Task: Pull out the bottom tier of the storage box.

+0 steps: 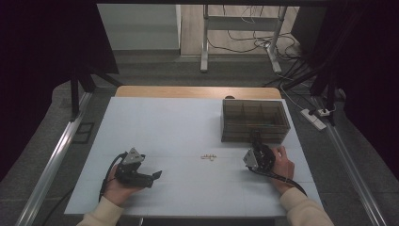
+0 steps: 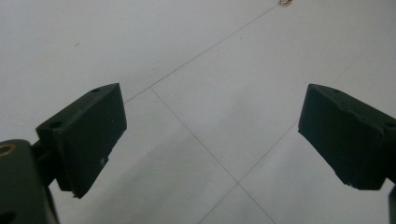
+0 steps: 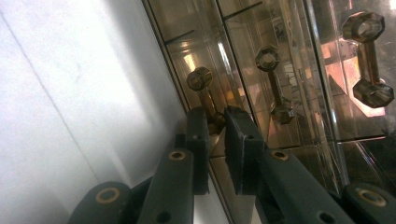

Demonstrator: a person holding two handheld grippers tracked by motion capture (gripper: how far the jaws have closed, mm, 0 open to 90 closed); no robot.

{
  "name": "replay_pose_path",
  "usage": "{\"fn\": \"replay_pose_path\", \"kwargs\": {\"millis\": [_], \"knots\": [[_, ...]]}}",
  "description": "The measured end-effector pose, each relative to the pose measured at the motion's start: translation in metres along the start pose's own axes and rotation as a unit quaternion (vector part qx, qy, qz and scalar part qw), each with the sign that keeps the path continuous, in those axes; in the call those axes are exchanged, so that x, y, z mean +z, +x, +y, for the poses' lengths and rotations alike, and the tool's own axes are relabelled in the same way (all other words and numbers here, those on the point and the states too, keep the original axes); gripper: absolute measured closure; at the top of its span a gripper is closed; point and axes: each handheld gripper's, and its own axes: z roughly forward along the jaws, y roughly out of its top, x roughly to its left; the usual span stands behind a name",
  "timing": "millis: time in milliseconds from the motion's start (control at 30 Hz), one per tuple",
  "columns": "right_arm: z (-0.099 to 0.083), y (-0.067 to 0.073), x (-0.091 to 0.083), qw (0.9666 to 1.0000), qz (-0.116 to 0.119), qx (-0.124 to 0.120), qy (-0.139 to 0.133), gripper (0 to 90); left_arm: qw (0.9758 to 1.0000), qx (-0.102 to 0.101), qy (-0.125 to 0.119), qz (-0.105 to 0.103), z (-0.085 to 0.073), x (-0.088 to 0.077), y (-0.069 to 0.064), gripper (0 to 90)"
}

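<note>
While the right tongs (image 3: 217,140) pinch a small dumbbell-shaped piece (image 3: 205,95) at the brown box (image 1: 254,120), left tongs (image 2: 210,135) wait wide open w/ nothing, & more pieces (image 1: 208,157) wait on the table (image 1: 164,127).

Bare table (image 1: 179,127) lay open between the two hands apart from a small brass piece (image 1: 208,157) at its middle, while the compartmented box (image 1: 254,120) blocked the way just beyond the right gripper (image 1: 257,139).
</note>
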Motion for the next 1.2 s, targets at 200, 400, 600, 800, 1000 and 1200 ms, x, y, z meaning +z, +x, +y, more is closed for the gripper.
{"fn": "replay_pose_path", "kwargs": {"millis": [200, 400, 600, 800, 1000, 1200], "knots": [[0.001, 0.001, 0.002, 1.0, -0.006, 0.001, 0.002, 77.1, 1.0, 0.001, 0.0, 0.0, 0.0, 0.0, 0.0, 7.1], [0.002, 0.003, 0.003, 0.9999, -0.012, -0.009, 0.003, 78.0, 1.0, 0.001, 0.001, 0.0, 0.0, 0.0, 0.0, 7.1], [0.001, 0.002, 0.002, 0.9998, -0.01, -0.016, 0.004, 79.0, 1.0, -0.001, 0.0, 0.0, 0.0, 0.0, 0.0, 7.1], [0.001, 0.001, 0.0, 0.9999, -0.011, -0.011, 0.0, 79.3, 1.0, -0.001, -0.001, 0.0, 0.0, 0.0, 0.001, 7.1], [0.002, 0.003, -0.006, 0.9998, -0.011, -0.014, 0.001, 79.3, 1.0, -0.002, -0.001, 0.0, 0.0, -0.001, 0.001, 7.1], [0.0, 0.007, -0.015, 0.9999, -0.008, -0.009, 0.001, 79.2, 1.0, -0.002, -0.001, 0.0, 0.0, -0.001, 0.001, 7.1]]}}
